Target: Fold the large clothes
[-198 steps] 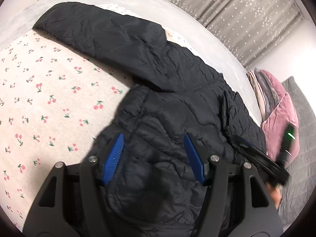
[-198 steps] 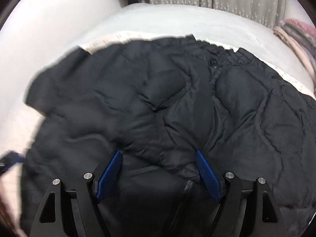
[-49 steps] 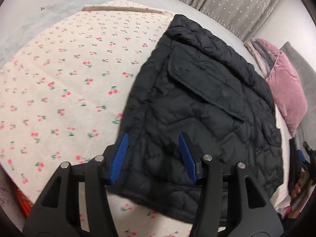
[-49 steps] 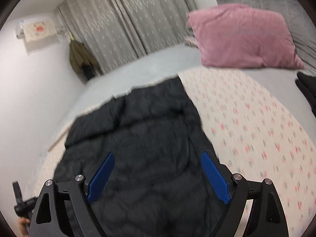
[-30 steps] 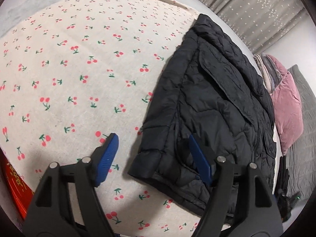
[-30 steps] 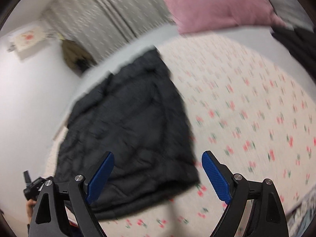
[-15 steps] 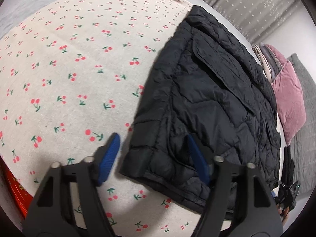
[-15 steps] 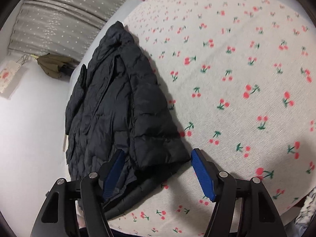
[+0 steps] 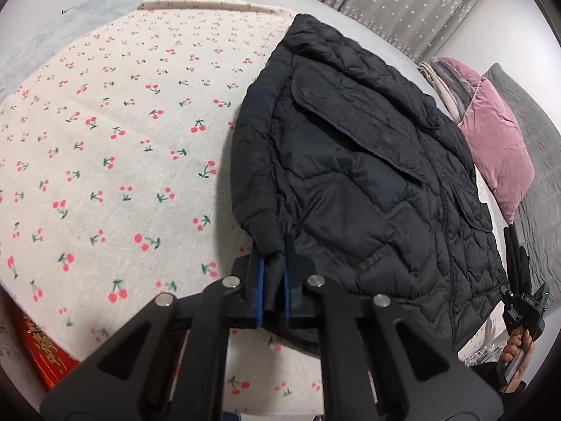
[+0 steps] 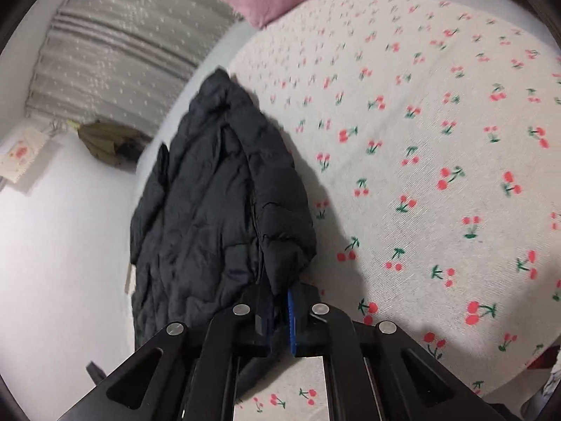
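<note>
Both claws clamp the black puffer jacket [image 9: 368, 175]: left claw [image 9: 272, 277], right claw [image 10: 280, 310], probably hem corners; soft, puffy, slippery.

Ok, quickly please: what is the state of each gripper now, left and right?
Left gripper: shut on the near corner of the black jacket.
Right gripper: shut on the other near corner of the black jacket.

Cherry-print bedspread [image 9: 115, 147], pink pillow [image 9: 498, 144], grey star-dotted curtains [image 9: 392, 3], white wall [image 10: 52, 245].
</note>
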The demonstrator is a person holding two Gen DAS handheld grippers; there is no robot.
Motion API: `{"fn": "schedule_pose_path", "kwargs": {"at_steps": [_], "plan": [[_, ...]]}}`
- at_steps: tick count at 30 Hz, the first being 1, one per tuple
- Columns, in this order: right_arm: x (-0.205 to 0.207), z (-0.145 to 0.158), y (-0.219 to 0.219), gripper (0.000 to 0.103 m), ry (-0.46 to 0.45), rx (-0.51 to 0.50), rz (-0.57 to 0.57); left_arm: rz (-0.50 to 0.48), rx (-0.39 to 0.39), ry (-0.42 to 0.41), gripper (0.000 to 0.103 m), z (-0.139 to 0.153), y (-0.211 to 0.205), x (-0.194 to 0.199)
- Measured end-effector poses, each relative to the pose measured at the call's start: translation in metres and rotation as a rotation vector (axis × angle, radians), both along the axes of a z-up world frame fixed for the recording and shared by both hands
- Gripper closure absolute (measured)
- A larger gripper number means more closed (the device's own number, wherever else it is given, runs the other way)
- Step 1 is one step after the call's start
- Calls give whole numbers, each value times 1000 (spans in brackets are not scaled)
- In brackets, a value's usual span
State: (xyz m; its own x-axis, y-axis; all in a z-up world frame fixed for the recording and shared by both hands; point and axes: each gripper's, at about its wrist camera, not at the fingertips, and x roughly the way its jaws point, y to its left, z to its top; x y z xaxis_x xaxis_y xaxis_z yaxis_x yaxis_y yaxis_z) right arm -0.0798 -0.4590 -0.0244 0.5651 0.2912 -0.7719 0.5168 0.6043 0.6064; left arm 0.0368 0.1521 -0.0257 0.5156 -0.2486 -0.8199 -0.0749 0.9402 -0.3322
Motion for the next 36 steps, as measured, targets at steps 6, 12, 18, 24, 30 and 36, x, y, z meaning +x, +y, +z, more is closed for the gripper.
{"fn": "schedule_pose_path", "kwargs": {"at_steps": [6,12,18,24,30,36], "plan": [[-27,24,18,99,-71,-95,-31,-19,95,-89,94,24,-14,-36],[-63,65,18,99,-204,-48,-39,-41,10,-150,94,61,0,-81],[-103,162,19,99,-445,-63,-15,-55,-129,-337,94,138,12,-133],[-59,214,12,99,-546,-82,-1,36,-179,-445,94,183,16,-89],[46,168,2,96,-389,-72,-11,146,-150,-325,89,141,1,20],[110,71,-24,82,-229,-23,-96,233,-139,-139,58,81,-5,122]]}}
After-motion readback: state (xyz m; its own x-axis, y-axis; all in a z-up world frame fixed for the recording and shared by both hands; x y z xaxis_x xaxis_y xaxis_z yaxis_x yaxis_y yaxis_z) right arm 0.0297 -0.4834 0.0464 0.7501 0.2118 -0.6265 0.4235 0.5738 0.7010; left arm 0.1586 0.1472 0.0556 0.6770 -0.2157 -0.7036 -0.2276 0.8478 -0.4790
